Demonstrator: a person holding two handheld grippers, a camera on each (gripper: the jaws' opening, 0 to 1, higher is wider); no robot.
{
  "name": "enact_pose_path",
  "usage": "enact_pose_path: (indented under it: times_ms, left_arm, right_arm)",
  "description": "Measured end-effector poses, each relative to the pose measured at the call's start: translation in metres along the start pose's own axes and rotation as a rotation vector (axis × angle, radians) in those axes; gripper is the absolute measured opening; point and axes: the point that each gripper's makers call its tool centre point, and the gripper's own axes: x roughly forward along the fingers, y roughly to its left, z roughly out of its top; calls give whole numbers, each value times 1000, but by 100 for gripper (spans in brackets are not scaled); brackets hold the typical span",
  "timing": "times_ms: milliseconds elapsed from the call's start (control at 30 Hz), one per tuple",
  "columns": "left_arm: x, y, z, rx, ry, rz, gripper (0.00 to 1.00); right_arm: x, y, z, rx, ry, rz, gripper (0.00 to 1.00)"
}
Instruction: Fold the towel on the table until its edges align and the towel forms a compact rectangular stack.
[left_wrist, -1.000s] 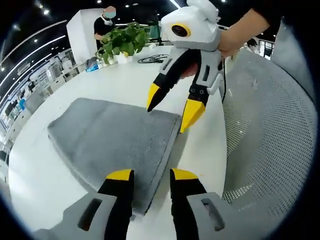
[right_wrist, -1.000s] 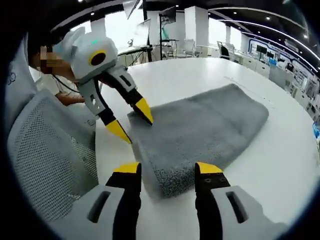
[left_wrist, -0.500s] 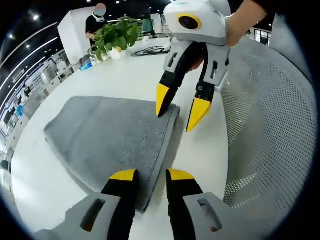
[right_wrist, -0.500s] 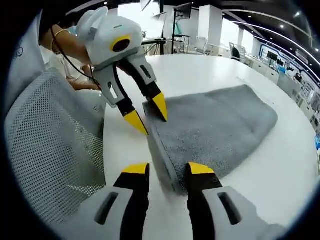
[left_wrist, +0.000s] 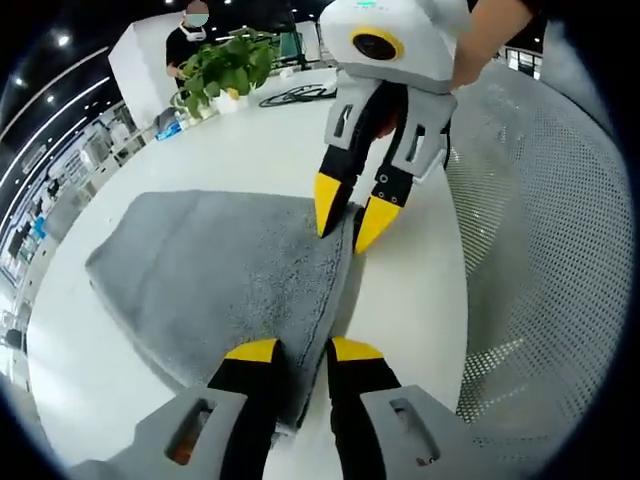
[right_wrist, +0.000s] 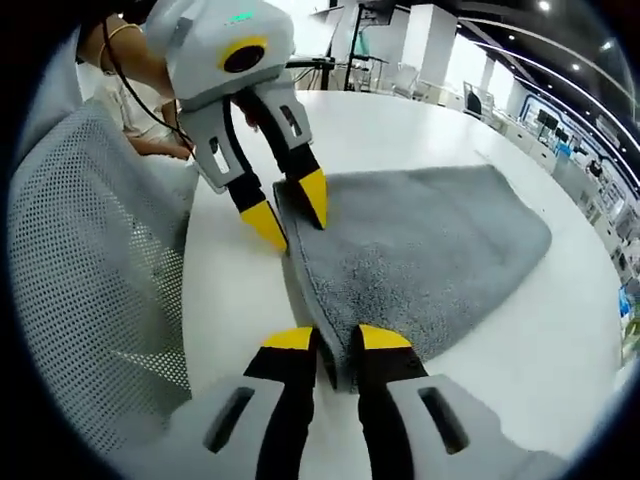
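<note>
So the grey towel (left_wrist: 225, 270) is lying flat on the white table (left_wrist: 250, 150), already folded over at least once judging by the thick doubled edge along the side nearest the person. In the left gripper view, the left hand-held gripper (left_wrist: 305, 351) has its yellow-tipped jaws pinched in tight around the near corner of that thick edge, with towel fabric squeezed between them. Further along the same edge, the right hand-held gripper (left_wrist: 347, 213) comes down from above, held in a hand (left_wrist: 478, 35), and its two yellow tips are nipped onto the far corner of the edge. The right gripper view shows the same thing from the other end: the right hand-held gripper (right_wrist: 327, 339) has its jaws clamped on the towel (right_wrist: 420, 255) corner right in front of the camera, and the left hand-held gripper (right_wrist: 288, 207) is biting the other corner, one tip on top of the fabric and one on the table (right_wrist: 400, 125) side. A grey mesh chair back (left_wrist: 545, 250) sits right beside the table edge, and a potted plant (left_wrist: 232, 68) stands at the far end of the table with a person (left_wrist: 188, 38) behind it.
</note>
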Motion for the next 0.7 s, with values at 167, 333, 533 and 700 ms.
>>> enact_pose_path:
  times_ms: [167,333,533,700]
  left_arm:
    - [0,2,0,-15,-16,-1,17]
    - [1,5,0,-73,-33,-10,14]
    - [2,9,2,-161,-51,-72,8]
    - [3,12,1,-302,-78,-133,7]
  right_arm:
    - [0,1,-1,-86,20,3,14]
    - [1,0,-1,-15,20,-23,12]
    - [-1,-2,2,41,16,-33,9]
    - [-3,-4,5,182,-16,-39,6]
